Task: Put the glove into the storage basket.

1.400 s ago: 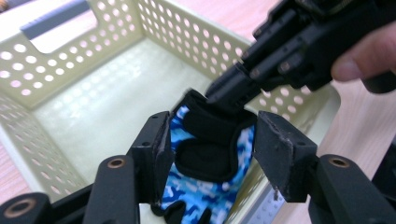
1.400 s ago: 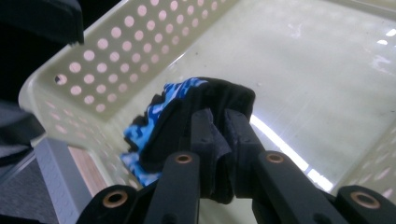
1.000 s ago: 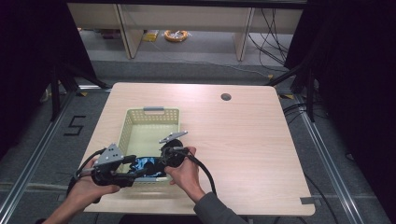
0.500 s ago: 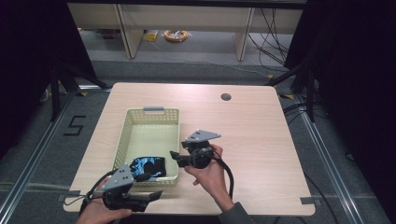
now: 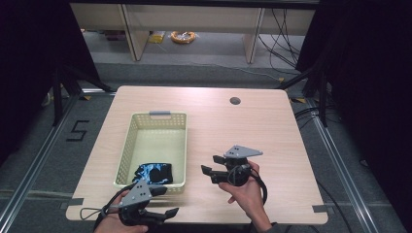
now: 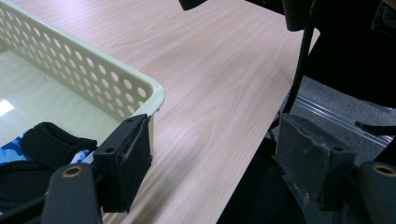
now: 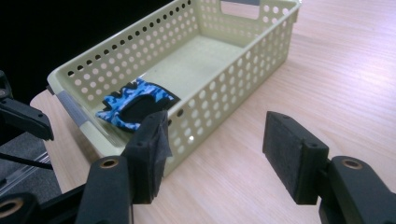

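A pale yellow perforated basket (image 5: pixel 127 150) stands on the left half of the wooden table (image 5: pixel 272 126). A blue-camouflage and black fabric piece (image 5: pixel 154 173) lies at its near end. My left gripper (image 5: pixel 165 201) hovers open at the table's near edge, just in front of the basket, with nothing between its pads (image 6: pixel 128 158). In the left gripper view the basket corner (image 6: pixel 116 79) and the fabric piece (image 6: pixel 51 144) sit to its left. My right gripper (image 5: pixel 210 165) is open and empty, right of the basket, jaws pointing toward it. Its view shows the basket (image 7: pixel 243 60) and the fabric piece (image 7: pixel 135 105).
A round cable hole (image 5: pixel 235 101) is at the table's far right. Bare tabletop extends right of the basket. Beyond the table are shelf legs, cables and an orange coil (image 5: pixel 182 36) on the floor. A floor mark "5" (image 5: pixel 77 130) lies to the left.
Both grippers were at the fabric piece in the basket's near end. The left one pulled back to the near table edge, the right one moved right. The fabric piece stays in the basket.
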Tool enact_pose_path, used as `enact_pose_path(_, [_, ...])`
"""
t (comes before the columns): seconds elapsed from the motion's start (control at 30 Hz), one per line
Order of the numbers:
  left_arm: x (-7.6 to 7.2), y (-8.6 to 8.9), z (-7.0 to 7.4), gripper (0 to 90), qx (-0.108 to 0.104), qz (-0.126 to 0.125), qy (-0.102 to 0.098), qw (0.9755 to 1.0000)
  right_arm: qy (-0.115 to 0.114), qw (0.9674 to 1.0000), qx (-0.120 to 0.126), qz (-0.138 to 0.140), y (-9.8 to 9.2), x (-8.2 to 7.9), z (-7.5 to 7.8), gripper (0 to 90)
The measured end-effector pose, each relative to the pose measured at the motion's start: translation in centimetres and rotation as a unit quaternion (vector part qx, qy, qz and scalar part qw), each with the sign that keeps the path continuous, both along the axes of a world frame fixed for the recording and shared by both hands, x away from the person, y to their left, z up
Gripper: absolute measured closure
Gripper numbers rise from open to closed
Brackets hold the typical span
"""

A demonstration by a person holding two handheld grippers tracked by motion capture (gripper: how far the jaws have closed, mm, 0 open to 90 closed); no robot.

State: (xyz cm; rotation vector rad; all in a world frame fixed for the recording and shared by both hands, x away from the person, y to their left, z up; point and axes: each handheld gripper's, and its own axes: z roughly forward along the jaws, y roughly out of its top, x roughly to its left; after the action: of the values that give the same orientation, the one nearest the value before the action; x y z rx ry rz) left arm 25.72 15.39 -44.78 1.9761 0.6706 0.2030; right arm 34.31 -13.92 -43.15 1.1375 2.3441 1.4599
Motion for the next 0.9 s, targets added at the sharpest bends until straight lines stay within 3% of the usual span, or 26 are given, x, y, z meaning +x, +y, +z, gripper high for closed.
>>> enact_pose_path(0.07, [-0.2, -0.1, -0.3, 25.3, 0.002, 0.003, 0.004, 1.0000, -0.013, 0.9999, 0.000, 0.002, -0.8, 0.0, -0.4, 41.8])
enact_pose_path(0.13, [-0.2, -0.1, -0.5, 24.9, -0.002, 0.004, 0.010, 0.9999, -0.004, 1.0000, 0.004, -0.002, -1.2, -0.3, -0.5, 41.4])
enact_pose_path(0.23, [-0.3, -0.2, -0.8, 24.4, 0.000, 0.003, 0.014, 0.9999, -0.010, 0.9999, 0.002, 0.006, -1.5, -0.4, -0.7, 41.0])
enact_pose_path(0.3, [-0.2, -0.2, -0.9, 23.5, 0.012, -0.001, 0.007, 0.9999, -0.005, 1.0000, 0.005, 0.000, -1.6, -0.7, -0.8, 40.4])
enact_pose_path(0.37, [-0.2, -0.3, -1.1, 22.9, 0.011, -0.006, 0.014, 0.9998, -0.019, 0.9998, -0.003, 0.008, -1.9, -0.7, -0.8, 39.8])
enact_pose_path(0.5, [0.0, -0.3, -1.4, 20.7, 0.015, -0.011, 0.013, 0.9997, -0.008, 0.9999, 0.010, 0.009, -2.1, -1.2, -1.2, 37.8])
enact_pose_path(0.53, [-0.1, -0.4, -1.7, 20.6, 0.018, -0.005, 0.010, 0.9998, -0.023, 0.9996, -0.001, 0.018, -2.3, -1.0, -1.3, 37.2])
enact_pose_path(0.57, [-0.1, -0.4, -1.7, 20.5, 0.018, -0.005, 0.010, 0.9998, -0.023, 0.9996, -0.001, 0.018, -2.3, -1.0, -1.3, 37.2])
enact_pose_path(0.6, [-0.2, -0.6, -2.2, 20.2, 0.010, 0.001, 0.017, 0.9998, -0.002, 0.9999, -0.001, 0.010, -2.5, -1.5, -1.6, 36.7])
enact_pose_path(0.63, [0.0, -0.4, -2.2, 20.1, 0.027, -0.004, 0.010, 0.9996, -0.006, 0.9999, 0.001, 0.013, -2.6, -1.5, -1.7, 36.5])
enact_pose_path(0.77, [0.2, -0.3, -2.6, 20.1, 0.026, -0.011, 0.014, 0.9995, -0.004, 0.9999, 0.005, 0.016, -3.1, -1.9, -2.1, 35.9])
enact_pose_path(0.8, [0.1, -0.4, -2.6, 20.1, 0.025, -0.004, 0.016, 0.9996, 0.016, 0.9999, 0.005, 0.002, -3.2, -2.3, -1.9, 35.8])
enact_pose_path(0.83, [0.1, -0.4, -2.6, 20.1, 0.025, -0.004, 0.016, 0.9996, 0.016, 0.9999, 0.005, 0.002, -3.2, -2.3, -1.9, 35.8])
enact_pose_path(0.87, [0.1, -0.3, -2.8, 20.1, 0.027, -0.003, 0.015, 0.9995, 0.001, 0.9999, 0.011, 0.009, -3.4, -2.1, -2.2, 35.7])
enact_pose_path(0.9, [0.0, -0.3, -2.9, 20.1, 0.020, 0.000, 0.025, 0.9995, 0.010, 0.9999, 0.013, 0.000, -3.6, -2.4, -2.2, 35.7])
